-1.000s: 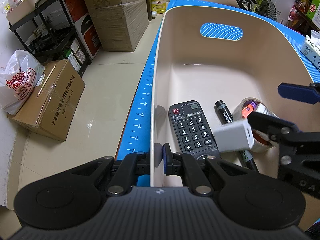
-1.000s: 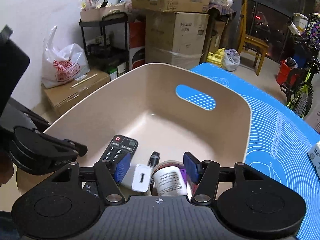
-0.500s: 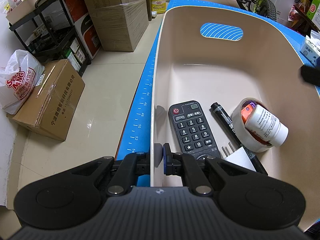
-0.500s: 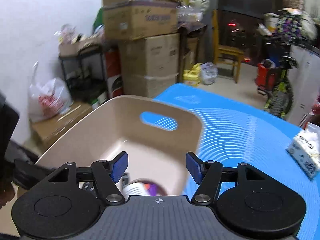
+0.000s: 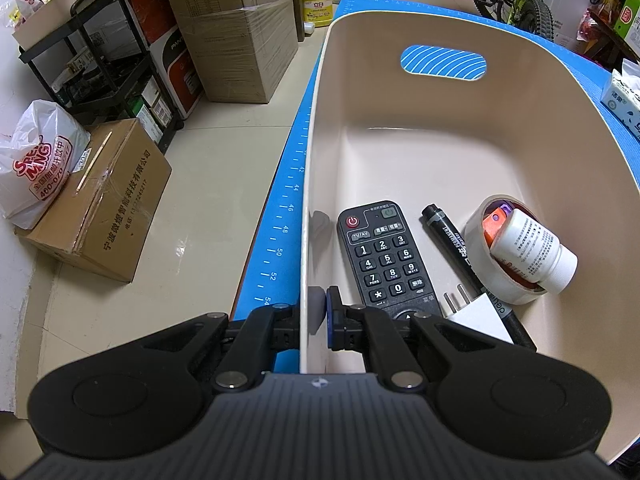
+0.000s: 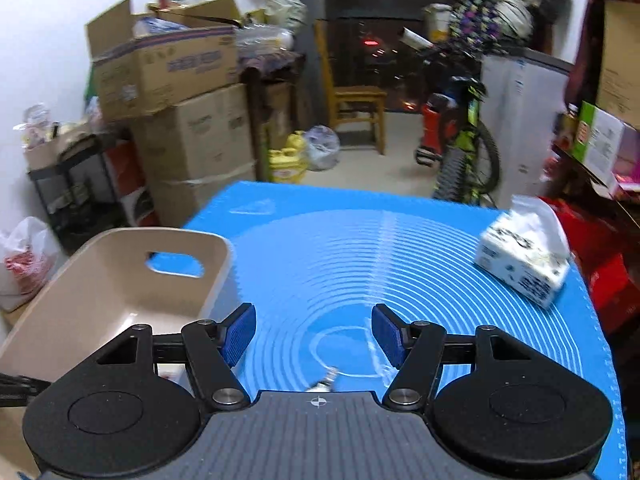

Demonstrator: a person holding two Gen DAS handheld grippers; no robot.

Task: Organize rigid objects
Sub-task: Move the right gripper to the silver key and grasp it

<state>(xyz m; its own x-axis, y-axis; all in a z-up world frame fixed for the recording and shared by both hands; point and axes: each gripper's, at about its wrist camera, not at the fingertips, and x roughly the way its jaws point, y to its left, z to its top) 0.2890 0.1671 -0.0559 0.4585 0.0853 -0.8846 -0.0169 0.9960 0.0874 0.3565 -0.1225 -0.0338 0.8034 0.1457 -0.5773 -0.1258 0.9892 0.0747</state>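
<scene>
A beige plastic bin (image 5: 400,152) stands on the blue mat (image 6: 360,248). My left gripper (image 5: 318,304) is shut on the bin's near left wall. Inside lie a black remote (image 5: 384,256), a black marker (image 5: 452,240), a white charger plug (image 5: 476,316), and a tape roll (image 5: 480,248) holding a white bottle (image 5: 536,252). My right gripper (image 6: 314,334) is open and empty above the mat, right of the bin (image 6: 112,296). A small metallic object (image 6: 324,380) lies on the mat just below it, mostly hidden.
A tissue pack (image 6: 524,264) sits at the mat's right edge. Cardboard boxes (image 5: 92,200), a white bag (image 5: 36,160) and a black rack (image 5: 100,60) stand on the floor to the left. A bicycle (image 6: 460,140) and a chair (image 6: 356,100) stand behind the table.
My right gripper dropped the white charger plug into the bin, then pulled out and swung right over the mat. The left gripper has not moved.
</scene>
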